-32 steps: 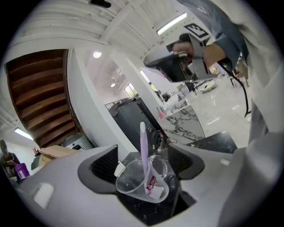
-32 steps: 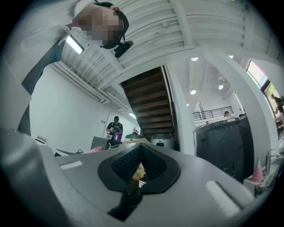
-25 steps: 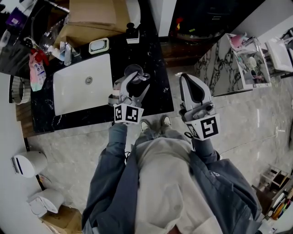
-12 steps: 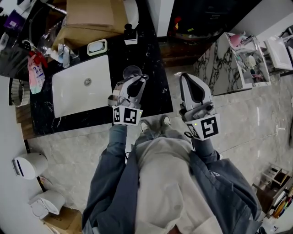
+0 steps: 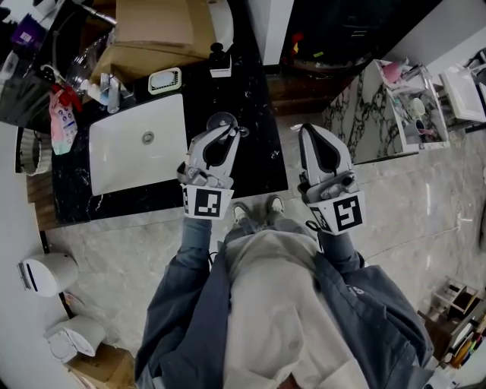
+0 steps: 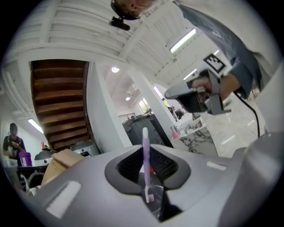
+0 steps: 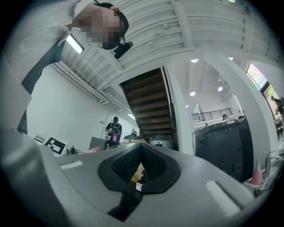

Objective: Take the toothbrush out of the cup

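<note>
Left gripper (image 5: 226, 134), which I hold over the black counter (image 5: 254, 99), has its jaws clamped on the toothbrush (image 6: 145, 153); in the left gripper view the lilac handle stands upright between the ribbed pads (image 6: 129, 165), tip pointing up and brush head hanging low beneath the jaws. Directly under that head I see the clear cup (image 5: 221, 121), which stands on the counter just beyond the gripper's tip and right of the white sink (image 5: 137, 148). The brush head lies at the mouth of the cup; whether it has cleared the rim I cannot tell from either view. Right gripper (image 5: 314, 131) hangs beside the counter's right edge, over the pale marble floor (image 5: 395, 205), well apart from the cup. In the right gripper view its pads (image 7: 126, 165) meet at the tip, jaws together, with nothing caught between them. At the far end of the counter, behind the sink, stand a soap dish (image 5: 164, 79), a small pump bottle (image 5: 220, 58) and a cardboard box (image 5: 152, 23).
</note>
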### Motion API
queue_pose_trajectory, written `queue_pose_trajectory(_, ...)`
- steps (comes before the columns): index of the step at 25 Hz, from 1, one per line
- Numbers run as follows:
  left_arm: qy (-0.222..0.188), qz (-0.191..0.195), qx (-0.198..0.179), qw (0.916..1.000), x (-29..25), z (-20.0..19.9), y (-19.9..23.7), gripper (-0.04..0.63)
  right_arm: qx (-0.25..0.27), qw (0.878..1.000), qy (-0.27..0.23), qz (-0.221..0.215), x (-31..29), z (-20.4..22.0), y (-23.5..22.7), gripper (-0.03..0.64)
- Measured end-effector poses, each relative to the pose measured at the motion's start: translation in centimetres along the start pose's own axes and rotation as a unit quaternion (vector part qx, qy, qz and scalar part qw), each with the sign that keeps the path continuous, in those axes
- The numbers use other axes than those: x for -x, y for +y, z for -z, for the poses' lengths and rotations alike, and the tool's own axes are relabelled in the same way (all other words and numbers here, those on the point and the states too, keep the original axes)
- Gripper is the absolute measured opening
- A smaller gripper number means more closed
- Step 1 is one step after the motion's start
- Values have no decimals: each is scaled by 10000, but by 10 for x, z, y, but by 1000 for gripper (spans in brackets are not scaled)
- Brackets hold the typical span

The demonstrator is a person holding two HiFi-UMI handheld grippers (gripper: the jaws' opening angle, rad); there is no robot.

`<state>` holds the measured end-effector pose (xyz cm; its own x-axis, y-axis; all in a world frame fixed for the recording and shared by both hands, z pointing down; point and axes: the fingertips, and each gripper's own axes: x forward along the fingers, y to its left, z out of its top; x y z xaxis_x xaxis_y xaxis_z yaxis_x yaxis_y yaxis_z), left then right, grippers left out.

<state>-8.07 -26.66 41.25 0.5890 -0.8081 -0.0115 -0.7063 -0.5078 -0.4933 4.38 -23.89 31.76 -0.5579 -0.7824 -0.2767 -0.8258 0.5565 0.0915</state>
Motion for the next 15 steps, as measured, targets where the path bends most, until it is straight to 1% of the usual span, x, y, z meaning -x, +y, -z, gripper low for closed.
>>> queue_pose_trajectory(2,-210,-182,232,9993,7,-16,13,104,-9,10000,-16,-29,-1,0,1,5)
queue_pose_trajectory(5,-333,-466,644,9963,23,-34,30,103,-21,10000,-57,-66,-4,-2,3,5)
queue_pose_trajectory(7,-485,-664,1018,9914,35,-45,40,103,-28,9999,-80,-92,-5,-3,4,5)
queue_pose_trajectory(10,-844,-972,1500,9803,54,-63,57,103,-34,9999,-85,-135,-7,-2,6,5)
queue_pose_trajectory(12,-1004,-1201,1640,9740,65,-71,70,103,-39,9998,-89,-167,-9,-2,7,5)
queue_pose_trajectory(13,-1049,-1306,1636,9722,71,-73,75,103,-44,9998,-95,-179,-10,-2,7,5)
queue_pose_trajectory(15,-1124,-1504,1508,9706,82,-73,84,103,-55,9997,-98,-199,-12,-2,8,5)
